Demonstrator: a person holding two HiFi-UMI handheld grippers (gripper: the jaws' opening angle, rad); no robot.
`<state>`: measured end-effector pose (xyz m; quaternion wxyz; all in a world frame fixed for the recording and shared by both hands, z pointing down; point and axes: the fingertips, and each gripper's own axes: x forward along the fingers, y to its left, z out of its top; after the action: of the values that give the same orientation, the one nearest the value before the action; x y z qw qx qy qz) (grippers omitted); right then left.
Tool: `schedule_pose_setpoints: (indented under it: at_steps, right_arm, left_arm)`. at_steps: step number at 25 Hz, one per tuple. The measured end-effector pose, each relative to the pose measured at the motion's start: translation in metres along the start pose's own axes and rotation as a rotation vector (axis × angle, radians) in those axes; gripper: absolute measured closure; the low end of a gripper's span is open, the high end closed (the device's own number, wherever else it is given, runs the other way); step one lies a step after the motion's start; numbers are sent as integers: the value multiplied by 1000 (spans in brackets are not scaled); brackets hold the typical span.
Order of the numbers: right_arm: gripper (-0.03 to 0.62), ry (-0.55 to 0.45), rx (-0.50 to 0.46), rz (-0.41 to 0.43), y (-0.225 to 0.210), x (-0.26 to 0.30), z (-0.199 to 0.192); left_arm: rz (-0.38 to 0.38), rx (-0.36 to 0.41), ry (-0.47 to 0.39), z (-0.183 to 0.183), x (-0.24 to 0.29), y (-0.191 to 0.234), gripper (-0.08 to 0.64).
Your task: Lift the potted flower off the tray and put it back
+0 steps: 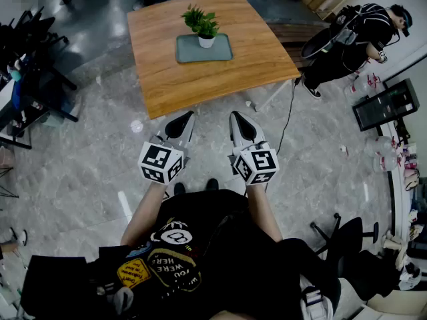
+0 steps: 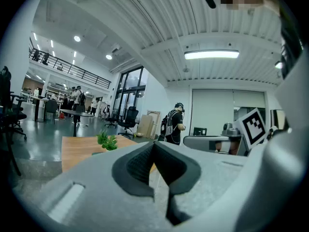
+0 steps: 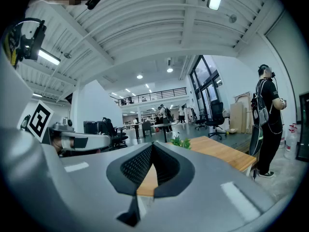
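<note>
The potted flower (image 1: 202,25), green leaves in a small white pot, stands on a grey-green tray (image 1: 188,53) in the middle of a wooden table (image 1: 167,79). Both grippers hang over the floor in front of the table's near edge, well short of the tray. My left gripper (image 1: 187,116) is shut with nothing in it, and my right gripper (image 1: 236,117) beside it is also shut and empty. In the left gripper view the jaw tips of the left gripper (image 2: 153,143) meet, with the flower (image 2: 107,140) far off. The right gripper (image 3: 152,145) points at the table, the flower (image 3: 181,142) small beyond it.
A person in black (image 1: 347,42) with a backpack stands right of the table. Office chairs (image 1: 30,65) crowd the left side. Shelving and clutter (image 1: 393,145) line the right wall. A cable (image 1: 288,115) runs down from the table's right corner across the grey floor.
</note>
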<state>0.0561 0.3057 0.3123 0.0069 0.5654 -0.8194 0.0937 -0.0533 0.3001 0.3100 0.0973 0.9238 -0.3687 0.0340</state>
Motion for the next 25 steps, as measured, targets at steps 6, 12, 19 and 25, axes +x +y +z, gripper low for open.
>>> schedule_pose_setpoints:
  at_steps: [6,12,19,25]
  right_arm:
    - [594,-4,-12,37,4,3,2]
    - [594,-20,0,51,8,2,2]
    - [592,-35,34,74,21,6,1]
    - [592,14,-8,29,44,21,-7]
  left_arm:
    - [2,8,16,-5,9,-4,560]
    - [-1,13,21,-7,7,-5,560]
    - [-19,2,17,-6,-11,4,560]
    - [-45,12,4,-4,-31,30,560]
